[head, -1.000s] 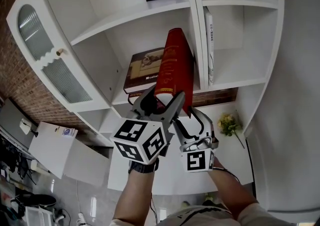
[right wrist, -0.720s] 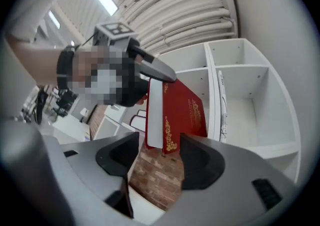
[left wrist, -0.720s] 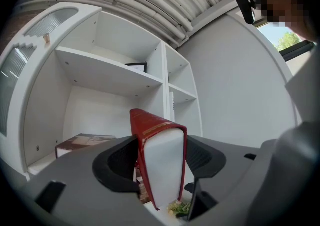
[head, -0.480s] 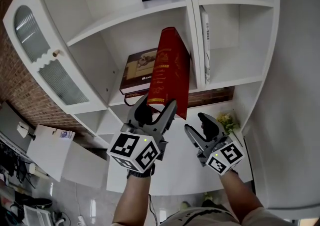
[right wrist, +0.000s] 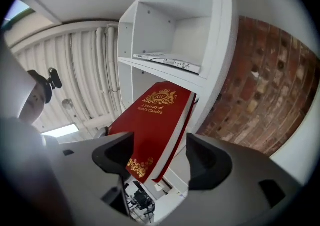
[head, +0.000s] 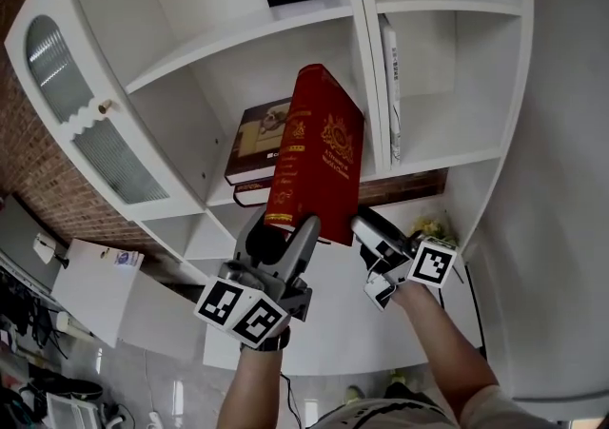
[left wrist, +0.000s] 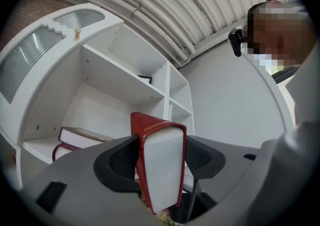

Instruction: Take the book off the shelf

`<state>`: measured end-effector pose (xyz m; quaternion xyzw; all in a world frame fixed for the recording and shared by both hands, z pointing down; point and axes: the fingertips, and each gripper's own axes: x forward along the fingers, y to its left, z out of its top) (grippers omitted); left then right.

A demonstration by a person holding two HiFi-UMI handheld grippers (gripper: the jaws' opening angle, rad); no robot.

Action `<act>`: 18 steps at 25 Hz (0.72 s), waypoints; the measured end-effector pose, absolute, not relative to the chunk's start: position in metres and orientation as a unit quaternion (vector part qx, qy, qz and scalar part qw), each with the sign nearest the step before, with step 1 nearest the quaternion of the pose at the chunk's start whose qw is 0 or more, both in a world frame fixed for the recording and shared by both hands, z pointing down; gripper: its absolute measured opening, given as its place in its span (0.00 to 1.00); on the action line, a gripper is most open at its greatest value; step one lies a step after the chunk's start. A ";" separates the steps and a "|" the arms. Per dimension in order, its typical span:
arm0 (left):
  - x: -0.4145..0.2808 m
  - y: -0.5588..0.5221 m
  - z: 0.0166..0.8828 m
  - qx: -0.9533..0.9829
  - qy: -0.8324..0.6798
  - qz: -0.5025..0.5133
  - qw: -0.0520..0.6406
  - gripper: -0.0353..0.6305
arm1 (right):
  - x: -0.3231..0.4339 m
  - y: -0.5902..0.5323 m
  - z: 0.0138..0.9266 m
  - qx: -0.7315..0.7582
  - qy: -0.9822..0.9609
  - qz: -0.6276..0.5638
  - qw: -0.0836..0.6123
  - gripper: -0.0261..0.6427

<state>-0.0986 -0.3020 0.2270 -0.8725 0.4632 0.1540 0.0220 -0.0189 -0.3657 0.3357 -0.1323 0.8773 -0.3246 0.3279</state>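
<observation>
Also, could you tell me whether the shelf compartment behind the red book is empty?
No, two stacked books lie flat there, behind the red book.

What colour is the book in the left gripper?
The book is red with gold lettering and ornaments, clearest in the right gripper view.

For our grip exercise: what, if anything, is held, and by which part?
The red book, clamped at its lower end by the left gripper, whose jaws just closed further.
</observation>
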 end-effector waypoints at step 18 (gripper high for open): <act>-0.116 -0.246 0.243 -0.870 0.438 0.227 0.012 0.46 | -0.039 -0.349 0.333 -0.050 0.869 -0.354 0.342 0.50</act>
